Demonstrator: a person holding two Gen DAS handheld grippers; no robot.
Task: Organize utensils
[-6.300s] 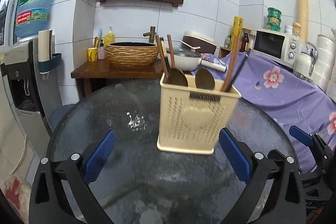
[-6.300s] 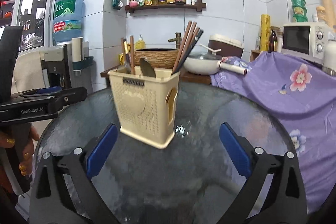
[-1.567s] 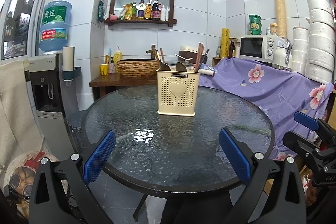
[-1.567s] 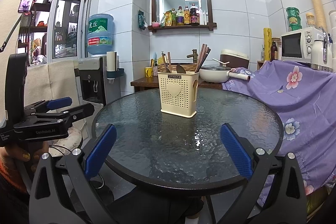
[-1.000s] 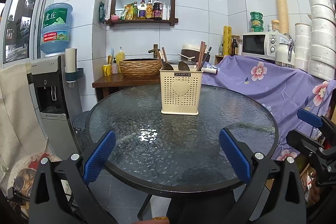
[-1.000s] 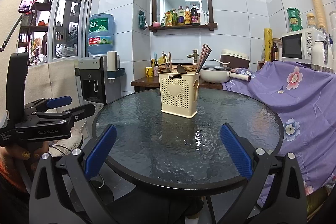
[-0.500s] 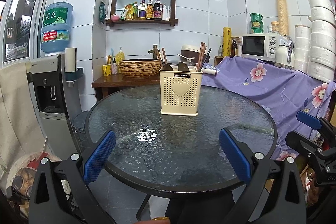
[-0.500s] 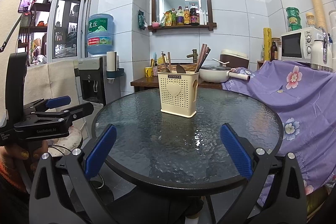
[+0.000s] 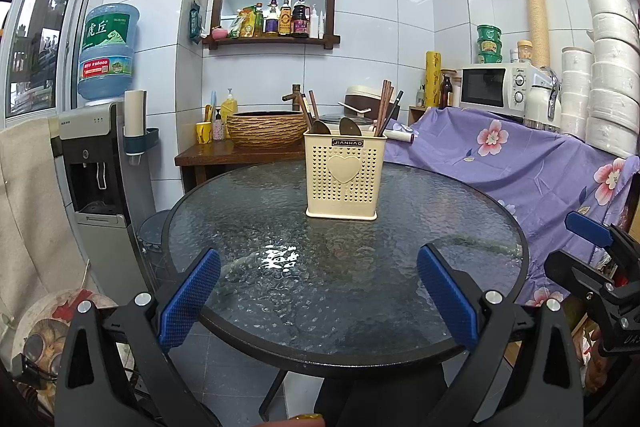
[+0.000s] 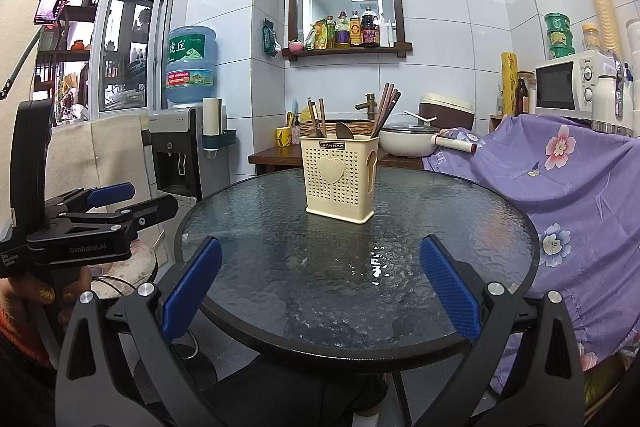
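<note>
A cream perforated utensil holder (image 9: 343, 179) (image 10: 338, 178) with a heart on its front stands upright on the far half of the round glass table (image 9: 440, 227) (image 10: 460, 223). Dark spoons (image 9: 349, 127) (image 10: 344, 131) and brown chopsticks (image 9: 385, 107) (image 10: 386, 107) stick out of its top. My left gripper (image 9: 318, 293) hovers open and empty at the table's near edge. My right gripper (image 10: 320, 285) is likewise open and empty, well short of the holder. The left tool also shows at the left of the right wrist view, held by a hand (image 10: 60, 291).
A purple flowered cloth (image 9: 520, 155) (image 10: 572, 167) covers the furniture right of the table. Behind stand a wooden side table (image 9: 224, 151) with a woven basin, a pan, a microwave (image 9: 494, 89), a water dispenser (image 9: 96, 163) on the left and a wall shelf (image 9: 276, 39).
Both grippers drew far back from the holder since six seconds ago. Over the last second the views hardly shift, and the holder has not moved.
</note>
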